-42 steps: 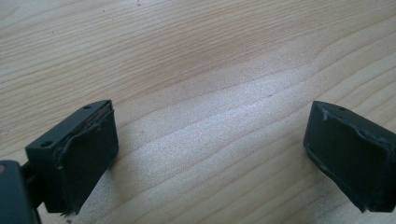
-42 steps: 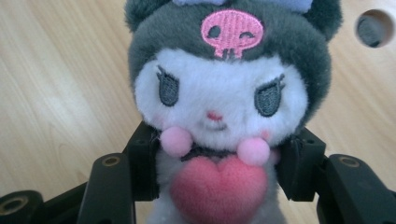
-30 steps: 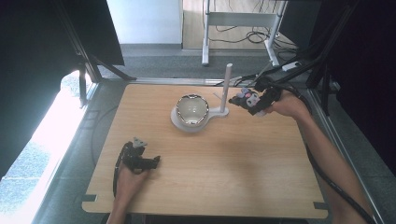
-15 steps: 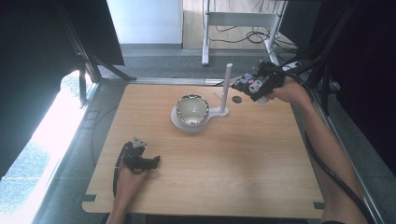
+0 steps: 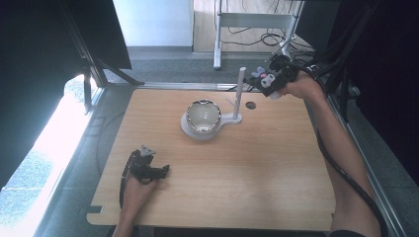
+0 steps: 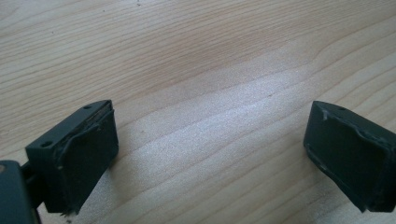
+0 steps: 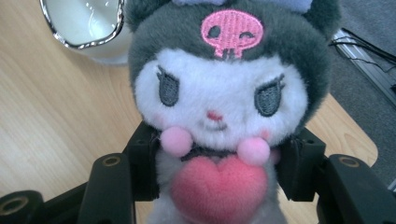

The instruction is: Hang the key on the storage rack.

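Observation:
My right gripper is shut on a plush toy and holds it in the air at the table's far right, just right of the top of a white post. The right gripper view looks along its jaws, which press the toy's body from both sides. There the plush toy has a white face, a dark grey hood with a pink skull, and a pink heart. My left gripper lies on the wooden table near the front left. In its own view the left gripper stands open over bare wood.
The post rises from a white stand whose round base carries a shiny chrome-rimmed bowl, also seen as a chrome rim beyond the toy. A small dark hole marks the table right of the post. Black frame bars edge the table.
My right gripper has carried the plush toy up and toward the table's far edge, level with the post's top. The left gripper has stayed still.

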`<state>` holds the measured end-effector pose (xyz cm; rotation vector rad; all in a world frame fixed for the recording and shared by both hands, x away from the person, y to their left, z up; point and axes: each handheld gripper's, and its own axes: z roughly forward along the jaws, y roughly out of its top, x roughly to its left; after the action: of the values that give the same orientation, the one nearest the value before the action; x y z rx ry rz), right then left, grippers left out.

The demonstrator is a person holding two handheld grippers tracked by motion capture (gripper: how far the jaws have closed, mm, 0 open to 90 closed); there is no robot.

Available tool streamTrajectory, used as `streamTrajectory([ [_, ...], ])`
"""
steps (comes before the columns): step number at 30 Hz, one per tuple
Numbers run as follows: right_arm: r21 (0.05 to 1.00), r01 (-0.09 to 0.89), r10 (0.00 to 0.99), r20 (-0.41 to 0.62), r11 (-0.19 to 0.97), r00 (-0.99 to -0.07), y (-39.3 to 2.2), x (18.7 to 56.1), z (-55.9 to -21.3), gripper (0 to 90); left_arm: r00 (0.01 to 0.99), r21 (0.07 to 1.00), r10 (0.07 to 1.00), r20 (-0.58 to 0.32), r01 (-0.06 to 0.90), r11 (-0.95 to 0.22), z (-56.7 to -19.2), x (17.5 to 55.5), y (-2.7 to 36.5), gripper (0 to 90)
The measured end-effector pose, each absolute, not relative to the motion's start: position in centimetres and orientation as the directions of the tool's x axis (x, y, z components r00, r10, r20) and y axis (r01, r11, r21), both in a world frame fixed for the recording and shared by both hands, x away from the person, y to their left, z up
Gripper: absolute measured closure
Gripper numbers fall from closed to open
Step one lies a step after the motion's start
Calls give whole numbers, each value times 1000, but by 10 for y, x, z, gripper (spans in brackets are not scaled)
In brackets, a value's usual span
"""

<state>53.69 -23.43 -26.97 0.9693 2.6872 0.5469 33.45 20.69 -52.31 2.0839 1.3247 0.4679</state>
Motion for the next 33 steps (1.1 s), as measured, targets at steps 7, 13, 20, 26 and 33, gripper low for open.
streamTrajectory([
  [7,428,551,638,-81,716,-766,-223,535,-269,426,435,665,900,-32,681,-307,-523,335,207,30],
  [13,414,544,621,-71,730,-781,-215,530,-277,426,436,664,899,-31,681,-307,-523,335,207,30],
  [20,398,544,605,-36,739,-796,-207,527,-294,425,435,666,900,-29,680,-307,-523,335,207,30],
  [26,385,545,595,-14,745,-803,-201,527,-315,425,435,666,900,-29,680,-307,-523,335,207,31],
  [33,374,565,605,11,736,-796,-201,529,-341,424,434,668,901,-29,679,-305,-523,335,207,31],
])
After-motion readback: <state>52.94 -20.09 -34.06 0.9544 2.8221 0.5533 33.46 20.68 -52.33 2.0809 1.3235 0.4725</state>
